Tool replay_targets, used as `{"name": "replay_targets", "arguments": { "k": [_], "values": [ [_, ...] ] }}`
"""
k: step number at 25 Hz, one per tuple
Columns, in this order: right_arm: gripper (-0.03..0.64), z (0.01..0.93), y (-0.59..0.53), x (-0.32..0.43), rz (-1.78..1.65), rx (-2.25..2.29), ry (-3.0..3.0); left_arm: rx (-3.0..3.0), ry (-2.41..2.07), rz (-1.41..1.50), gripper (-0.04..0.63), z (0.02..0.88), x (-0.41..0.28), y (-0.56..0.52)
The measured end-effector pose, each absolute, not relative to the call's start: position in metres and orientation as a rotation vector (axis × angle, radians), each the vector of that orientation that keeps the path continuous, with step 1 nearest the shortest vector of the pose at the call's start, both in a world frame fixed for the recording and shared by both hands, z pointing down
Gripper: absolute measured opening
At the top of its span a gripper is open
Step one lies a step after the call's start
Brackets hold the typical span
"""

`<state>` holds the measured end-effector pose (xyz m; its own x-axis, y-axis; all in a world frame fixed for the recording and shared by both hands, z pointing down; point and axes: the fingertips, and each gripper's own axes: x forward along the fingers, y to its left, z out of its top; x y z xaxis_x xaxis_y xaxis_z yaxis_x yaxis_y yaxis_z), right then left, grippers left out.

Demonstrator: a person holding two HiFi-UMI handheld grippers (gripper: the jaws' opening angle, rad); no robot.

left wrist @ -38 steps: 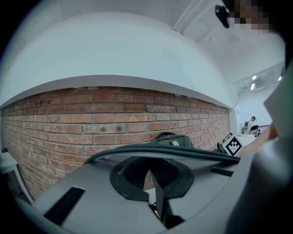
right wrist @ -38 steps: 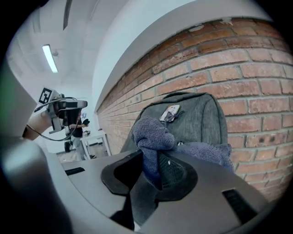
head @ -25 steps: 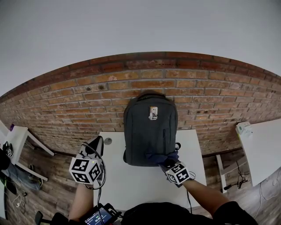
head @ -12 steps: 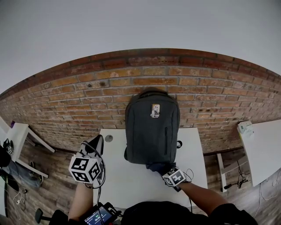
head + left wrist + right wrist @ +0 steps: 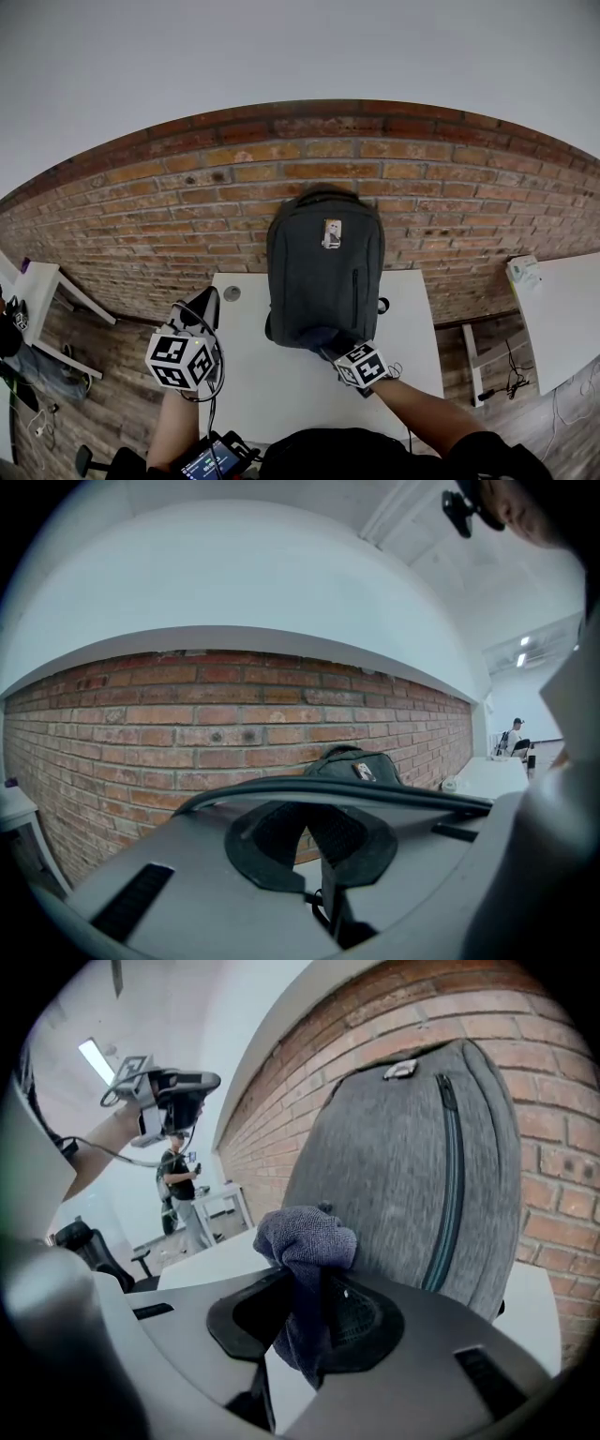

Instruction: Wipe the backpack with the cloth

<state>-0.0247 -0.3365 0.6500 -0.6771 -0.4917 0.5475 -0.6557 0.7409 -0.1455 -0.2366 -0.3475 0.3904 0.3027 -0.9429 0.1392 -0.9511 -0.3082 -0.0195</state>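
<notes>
the left gripper (image 5: 206,298) hangs off the left edge of the white table (image 5: 272,386), over the wooden floor (image 5: 112,405). its own view shows its jaws drawn close, with only a thin sliver of gap between the dark pads (image 5: 267,832) and nothing caught in them. it touches nothing.

the right gripper (image 5: 336,352) is over the table's near right part, pointed at the foot of the backpack (image 5: 323,272). its jaws are clamped on a dark blue-grey cloth (image 5: 305,1251); the cloth is bunched into a knot above the pads and a tail hangs down between them. from the head view the cloth (image 5: 323,339) sits against the bottom of the backpack's front, low and about centre.

the backpack (image 5: 403,1166) is dark grey and stands upright at the far edge of the table, its back leaning on the brick wall (image 5: 187,206). a closed zip (image 5: 450,1194) runs down the right side of its front panel, and a small pale label (image 5: 329,236) sits near the top. a carry handle arches over its top.

a small round grey object (image 5: 231,294) lies on the table's far left corner, well apart from the backpack.

further off, a second white table (image 5: 562,328) stands at the right, and a person (image 5: 178,1194) stands far away in the room.
</notes>
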Motion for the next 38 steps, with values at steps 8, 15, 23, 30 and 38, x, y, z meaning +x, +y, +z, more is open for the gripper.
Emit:
{"name": "replay_targets", "arguments": {
  "k": [8,15,23,30,38],
  "values": [
    [0.086,0.513,-0.434,-0.034,0.373,1.080,-2.614,2.465,-1.809,0.194,-0.003,0.397,-0.243,-0.345],
    [0.086,0.420,-0.531,-0.012,0.215,1.297,-2.562,2.462,-1.806,0.192,-0.003,0.401,-0.247,-0.345],
    [0.085,0.346,-0.589,0.001,0.133,1.383,-2.581,2.454,-1.804,0.174,-0.003,0.407,-0.254,-0.350],
    [0.085,0.345,-0.590,-0.024,0.093,1.358,-2.560,2.453,-1.786,0.180,-0.003,0.410,-0.258,-0.352],
    [0.085,0.370,-0.568,-0.053,0.143,1.277,-2.590,2.446,-1.793,0.187,-0.003,0.411,-0.266,-0.347]
  ]
}}
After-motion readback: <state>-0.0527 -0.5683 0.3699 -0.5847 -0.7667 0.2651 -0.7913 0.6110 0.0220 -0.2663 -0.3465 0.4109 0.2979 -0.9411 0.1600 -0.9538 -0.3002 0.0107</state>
